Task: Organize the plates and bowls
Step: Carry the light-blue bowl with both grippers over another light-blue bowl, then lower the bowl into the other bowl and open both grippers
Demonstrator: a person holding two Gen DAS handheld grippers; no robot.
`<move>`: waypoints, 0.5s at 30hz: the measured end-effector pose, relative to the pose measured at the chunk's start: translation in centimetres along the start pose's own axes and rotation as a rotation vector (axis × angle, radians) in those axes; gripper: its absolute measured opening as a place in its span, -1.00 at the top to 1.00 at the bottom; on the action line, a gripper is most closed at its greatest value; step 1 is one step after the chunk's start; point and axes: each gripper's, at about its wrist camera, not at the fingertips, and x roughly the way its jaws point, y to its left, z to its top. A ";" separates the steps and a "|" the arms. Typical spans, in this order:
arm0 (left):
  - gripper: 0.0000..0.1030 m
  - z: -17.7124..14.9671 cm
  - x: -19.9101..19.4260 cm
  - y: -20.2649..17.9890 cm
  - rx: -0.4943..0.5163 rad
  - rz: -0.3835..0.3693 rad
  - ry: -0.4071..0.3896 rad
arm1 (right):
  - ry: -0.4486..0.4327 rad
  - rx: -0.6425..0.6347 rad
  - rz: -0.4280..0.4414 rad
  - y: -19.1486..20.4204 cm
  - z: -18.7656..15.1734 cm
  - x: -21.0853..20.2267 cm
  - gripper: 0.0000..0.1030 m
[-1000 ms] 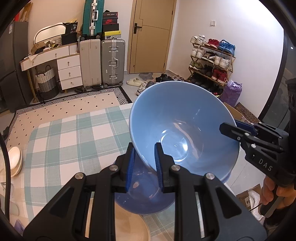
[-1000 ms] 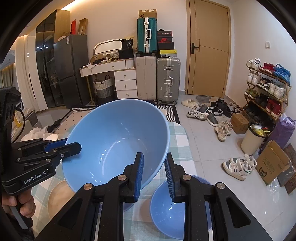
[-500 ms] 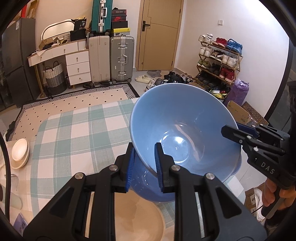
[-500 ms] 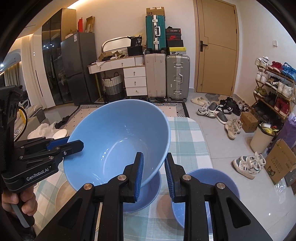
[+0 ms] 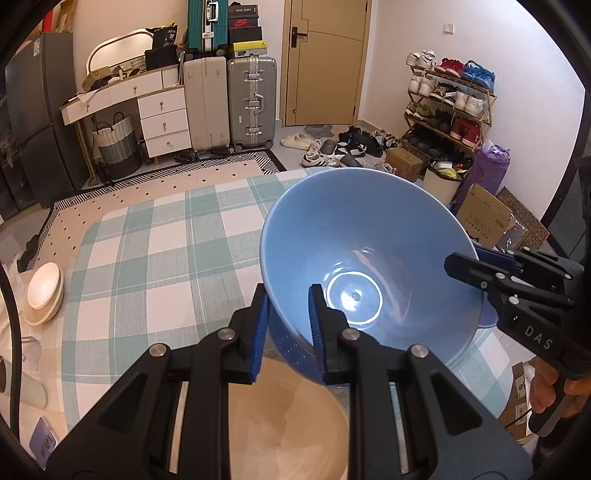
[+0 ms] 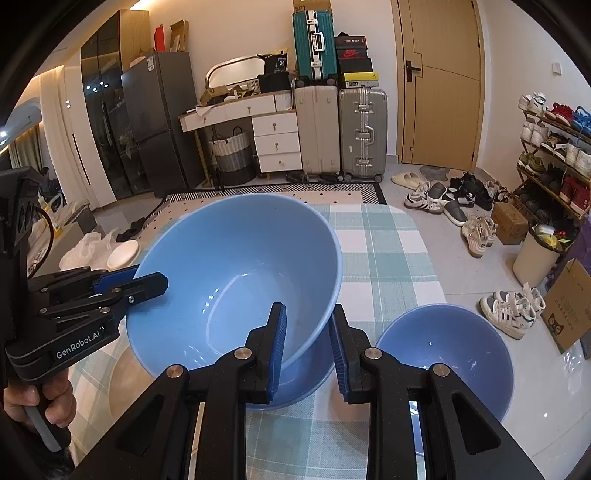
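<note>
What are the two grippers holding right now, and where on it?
Both hold the large blue bowl by its rim: the left gripper and right gripper pinch opposite sides.

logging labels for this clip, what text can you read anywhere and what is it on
"GenRobot.AI": side of the left claw
"DAS": side of the right claw
"36" or "30": black bag on the dresser, unclear which
Swoosh logo: shoebox on the suitcases, its wording too small
Print on the cardboard box: blurred
</note>
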 end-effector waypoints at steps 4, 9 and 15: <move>0.65 -0.6 2.0 0.5 -0.012 -0.007 0.019 | 0.021 0.006 0.001 -0.5 -0.6 1.4 0.54; 0.65 -1.2 4.3 1.2 -0.019 -0.009 0.034 | 0.041 0.002 -0.002 -0.8 -1.3 2.9 0.54; 0.65 -2.0 6.6 1.7 -0.011 0.004 0.050 | 0.063 -0.004 -0.008 -1.0 -1.6 4.6 0.54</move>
